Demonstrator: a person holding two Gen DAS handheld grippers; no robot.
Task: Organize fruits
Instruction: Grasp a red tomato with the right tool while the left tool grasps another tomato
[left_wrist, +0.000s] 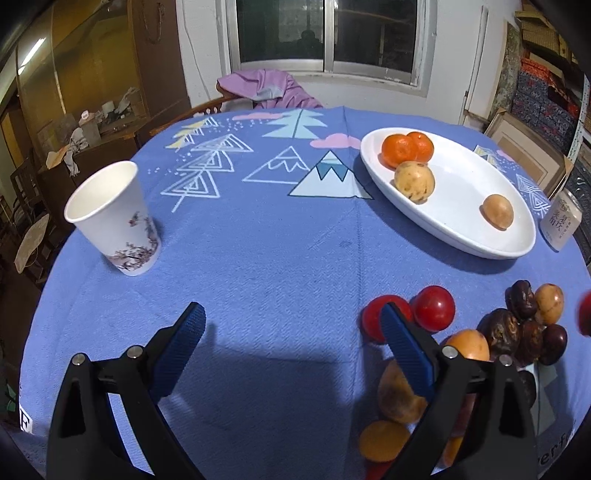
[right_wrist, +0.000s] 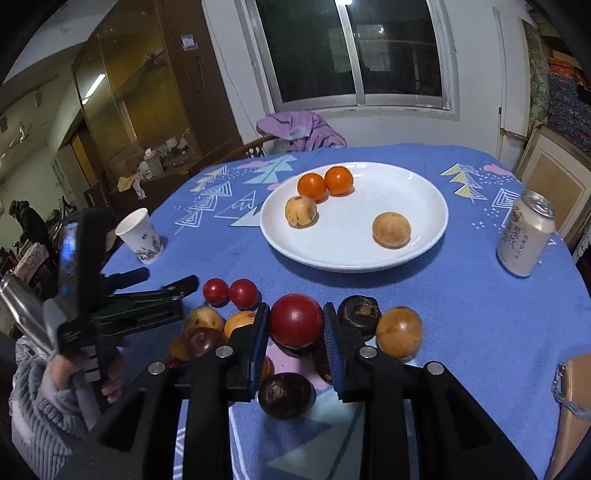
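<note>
The right hand-held gripper (right_wrist: 295, 328) is clamped across the widest part of a red tomato (right_wrist: 295, 319); smooth, light and soft-skinned, it could slip or bruise. The left hand-held gripper (left_wrist: 291, 325) gapes wide with nothing in it.

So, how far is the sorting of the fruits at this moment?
Done: four fruits lie on the white plate, two oranges and two yellow-brown ones. In hand: the right gripper is shut on a red fruit. Left: the pile on the cloth, including two small red fruits, dark ones and yellow-brown ones. The left gripper is open and holds nothing.
</note>
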